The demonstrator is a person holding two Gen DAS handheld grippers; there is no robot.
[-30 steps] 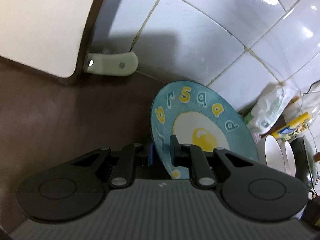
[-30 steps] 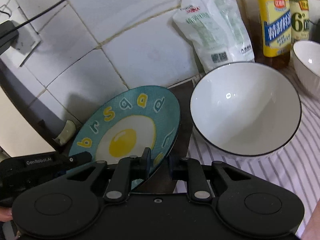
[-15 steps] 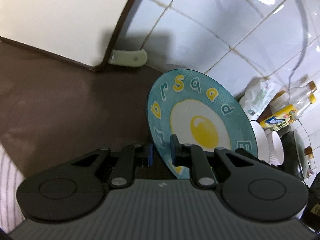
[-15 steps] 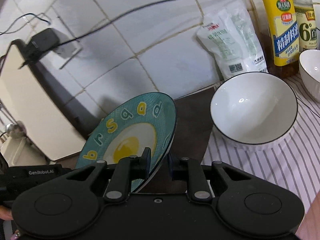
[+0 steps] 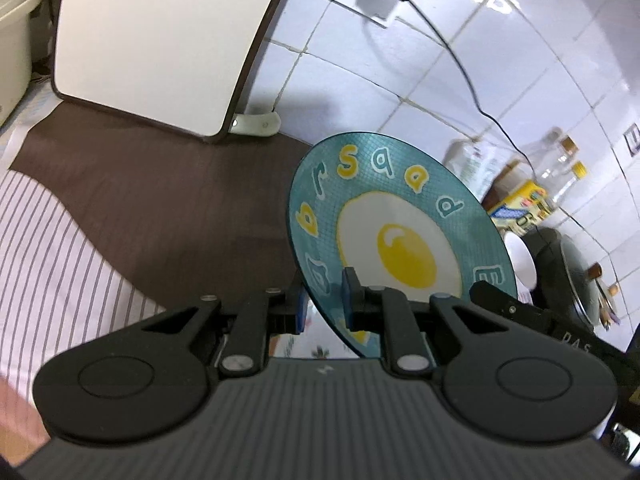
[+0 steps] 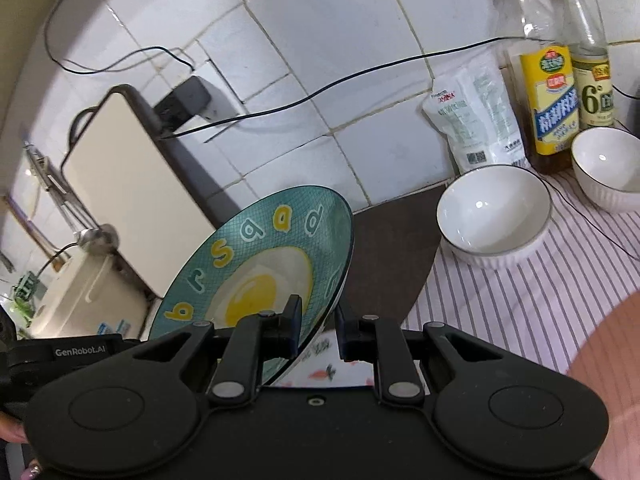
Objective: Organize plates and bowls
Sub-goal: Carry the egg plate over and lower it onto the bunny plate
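A teal plate with a fried-egg picture and letters (image 5: 400,220) is held tilted in the air above the counter; it also shows in the right wrist view (image 6: 264,264). My left gripper (image 5: 323,304) is shut on its lower rim. My right gripper (image 6: 318,322) is shut on the opposite rim. Two white bowls stand on the striped cloth: a larger one (image 6: 492,216) and a smaller one (image 6: 606,168) behind it to the right.
A brown mat (image 5: 160,200) lies under the plate, next to the striped cloth (image 6: 520,300). A white appliance (image 5: 160,40) stands at the left against the tiled wall. A bag (image 6: 472,120) and two bottles (image 6: 548,92) stand at the back right. A cable (image 6: 320,92) runs along the wall.
Both grippers have lifted the plate up and back from the wall. More of the counter, the appliance and the bowls has come into view.
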